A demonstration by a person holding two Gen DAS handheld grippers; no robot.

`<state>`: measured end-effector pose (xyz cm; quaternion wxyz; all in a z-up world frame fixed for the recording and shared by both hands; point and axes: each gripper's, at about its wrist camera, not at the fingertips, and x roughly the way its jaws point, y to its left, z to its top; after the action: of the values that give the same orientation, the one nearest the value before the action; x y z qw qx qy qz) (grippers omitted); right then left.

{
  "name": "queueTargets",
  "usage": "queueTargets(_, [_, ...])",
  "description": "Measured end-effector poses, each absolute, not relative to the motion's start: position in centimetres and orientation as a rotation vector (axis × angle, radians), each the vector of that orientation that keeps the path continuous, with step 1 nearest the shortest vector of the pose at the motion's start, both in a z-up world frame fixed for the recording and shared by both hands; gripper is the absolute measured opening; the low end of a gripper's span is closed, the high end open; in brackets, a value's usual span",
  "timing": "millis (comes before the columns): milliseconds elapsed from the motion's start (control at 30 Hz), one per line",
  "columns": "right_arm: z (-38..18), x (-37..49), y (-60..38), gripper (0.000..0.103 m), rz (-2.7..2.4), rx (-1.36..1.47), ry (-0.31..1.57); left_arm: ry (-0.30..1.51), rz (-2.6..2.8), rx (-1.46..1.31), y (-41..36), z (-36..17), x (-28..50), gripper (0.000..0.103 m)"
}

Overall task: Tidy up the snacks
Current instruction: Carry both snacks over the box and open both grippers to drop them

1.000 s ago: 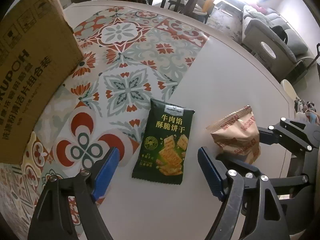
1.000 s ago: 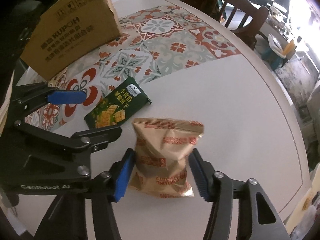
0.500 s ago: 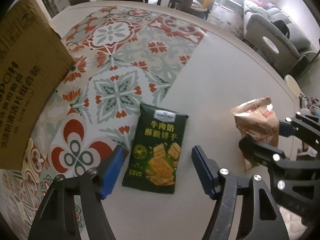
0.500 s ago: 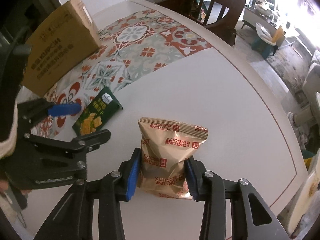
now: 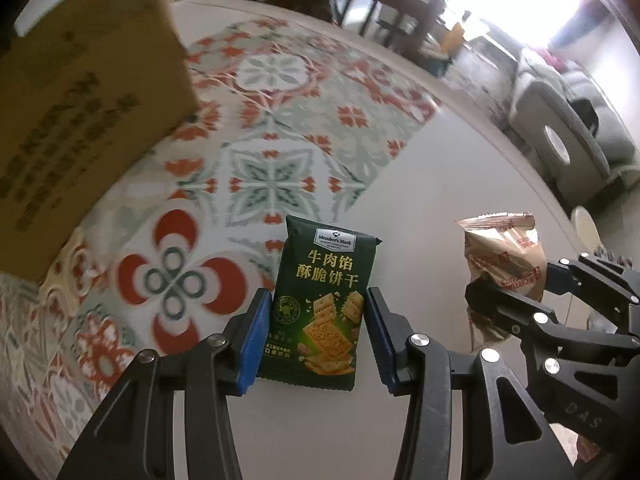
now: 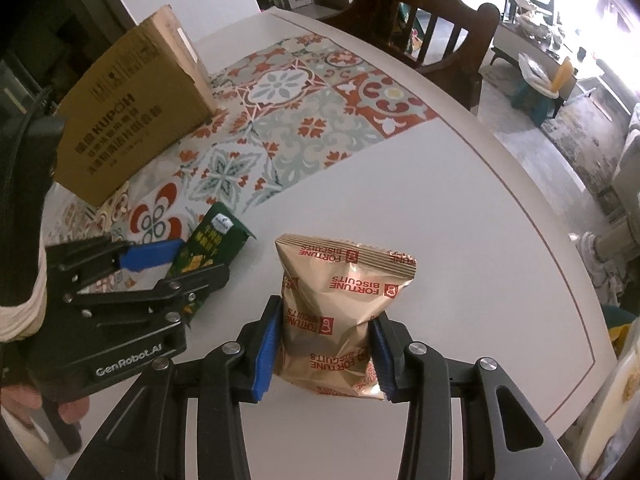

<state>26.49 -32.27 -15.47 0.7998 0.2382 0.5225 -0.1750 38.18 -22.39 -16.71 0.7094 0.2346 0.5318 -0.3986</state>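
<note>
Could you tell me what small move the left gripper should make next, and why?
Probably finish closing: the left gripper straddles the green cracker packet, which lies flat on the table, jaws closing. The right gripper already pinches the gold biscuit bag.

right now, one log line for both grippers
left gripper: closing around green cracker pack | right gripper: shut on gold biscuit bag | cardboard box: on table

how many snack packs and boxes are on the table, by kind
Green cracker packet, between the closing blue pads of the left gripper: 1
Gold foil biscuit bag, clamped in the right gripper: 1
Brown cardboard box: 1
Total: 3
</note>
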Motion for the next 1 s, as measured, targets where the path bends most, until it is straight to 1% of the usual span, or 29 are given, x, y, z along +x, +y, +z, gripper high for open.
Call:
queueTargets(300, [-13.0, 27.5, -31.6, 0.042, -0.296, 0.488, 1.081, 1.122, -0.786, 0.401, -19.7, -13.0, 38.2, 0.046])
queueTargets(1000, [-3.6, 31.5, -28.1, 0.042, -0.041, 0.325, 0.893, 0.91, -0.565, 0.162, -12.6, -3.4, 38.2, 0.046])
